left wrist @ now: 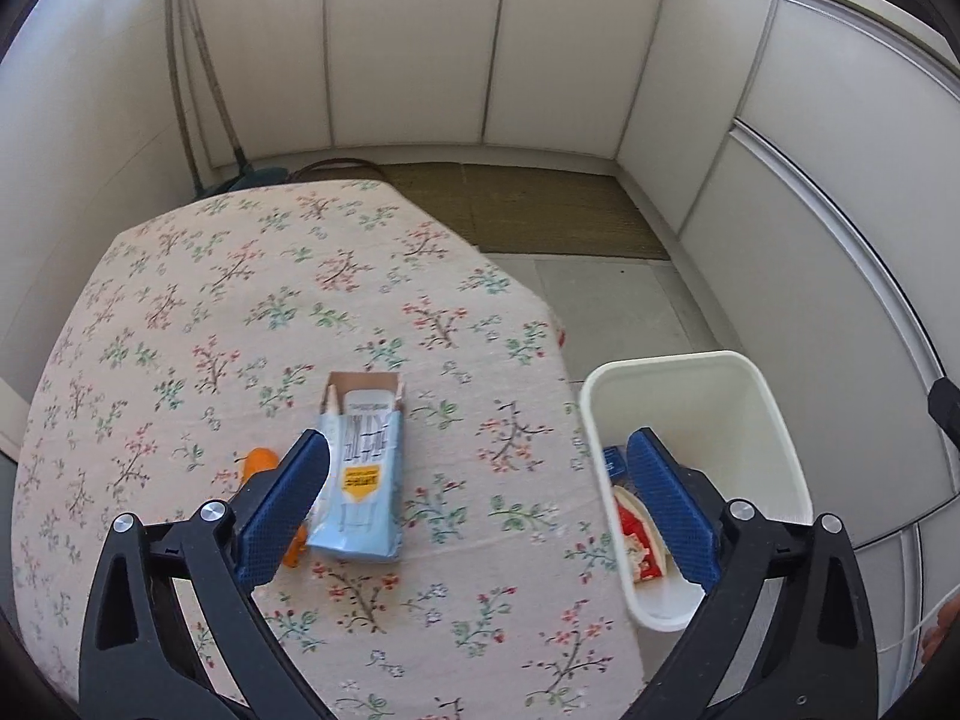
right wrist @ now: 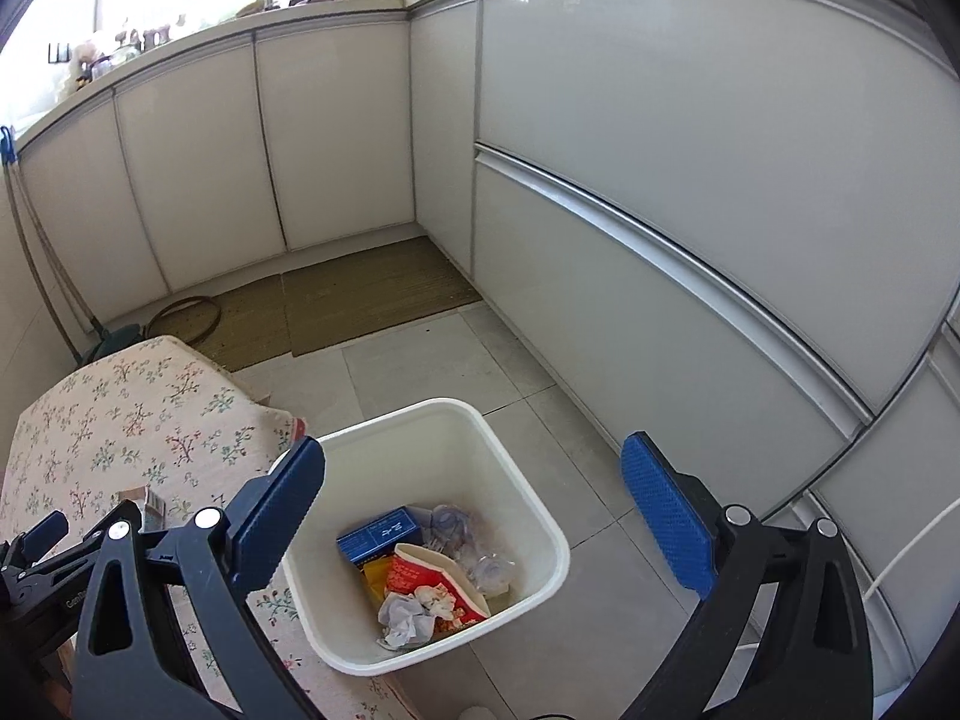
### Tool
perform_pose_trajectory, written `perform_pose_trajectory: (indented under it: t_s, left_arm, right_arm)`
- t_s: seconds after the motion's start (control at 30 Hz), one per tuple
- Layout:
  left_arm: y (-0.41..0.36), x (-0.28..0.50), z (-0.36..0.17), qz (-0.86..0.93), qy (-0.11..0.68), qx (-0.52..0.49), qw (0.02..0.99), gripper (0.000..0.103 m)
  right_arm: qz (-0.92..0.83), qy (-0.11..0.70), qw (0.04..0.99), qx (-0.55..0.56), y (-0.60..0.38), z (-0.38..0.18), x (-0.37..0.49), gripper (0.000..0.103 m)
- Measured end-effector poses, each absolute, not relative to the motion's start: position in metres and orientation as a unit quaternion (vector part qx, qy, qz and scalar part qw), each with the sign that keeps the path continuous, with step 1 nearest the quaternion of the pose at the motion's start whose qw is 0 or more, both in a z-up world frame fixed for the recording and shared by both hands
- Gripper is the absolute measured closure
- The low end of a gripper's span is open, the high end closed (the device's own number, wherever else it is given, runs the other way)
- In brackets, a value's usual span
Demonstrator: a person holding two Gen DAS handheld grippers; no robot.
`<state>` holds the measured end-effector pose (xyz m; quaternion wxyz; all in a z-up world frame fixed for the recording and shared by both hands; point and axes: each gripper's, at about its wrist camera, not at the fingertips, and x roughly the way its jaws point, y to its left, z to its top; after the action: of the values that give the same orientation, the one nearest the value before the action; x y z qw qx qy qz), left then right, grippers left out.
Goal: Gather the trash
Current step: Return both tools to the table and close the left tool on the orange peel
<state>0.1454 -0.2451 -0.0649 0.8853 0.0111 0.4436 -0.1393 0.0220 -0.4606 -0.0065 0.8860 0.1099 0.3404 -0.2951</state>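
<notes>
A light blue carton (left wrist: 363,480) with an open end lies on the floral tablecloth (left wrist: 240,300). An orange piece (left wrist: 261,462) lies beside it, partly hidden by my left finger. My left gripper (left wrist: 477,438) hangs open over the table's right edge, nothing between its fingers. A white bin (left wrist: 750,420) stands on the floor right of the table. In the right wrist view my right gripper (right wrist: 473,445) is open above the bin (right wrist: 540,516). The bin holds a blue box (right wrist: 378,537), a red paper cup (right wrist: 432,588), crumpled tissue (right wrist: 408,612) and clear plastic (right wrist: 474,546).
White kitchen cabinets (right wrist: 660,180) run along the back and right. A woven mat (right wrist: 372,288) and grey tiles (right wrist: 420,366) cover the floor. Broom handles (left wrist: 180,90) lean in the far left corner. A white cord (right wrist: 900,558) hangs at the right.
</notes>
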Motion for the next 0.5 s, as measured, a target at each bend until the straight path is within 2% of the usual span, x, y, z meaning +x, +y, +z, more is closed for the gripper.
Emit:
perform_pose_trajectory:
  t_s: [0.33, 0.4, 0.5]
  left_arm:
    - [-0.150, 0.174, -0.112, -0.047, 0.500, -0.044, 0.864, 0.009]
    - [-0.137, 0.181, -0.123, -0.040, 0.519, -0.053, 0.852, 0.018]
    - [-0.122, 0.188, -0.136, -0.034, 0.540, -0.079, 0.837, 0.024]
  right_arm:
    - [-0.237, 0.363, 0.897, 0.090, -0.413, -0.013, 0.058, 0.007]
    - [-0.225, 0.370, 0.897, 0.087, -0.404, -0.015, 0.065, 0.007]
    - [-0.213, 0.379, 0.897, 0.082, -0.393, -0.019, 0.074, 0.007]
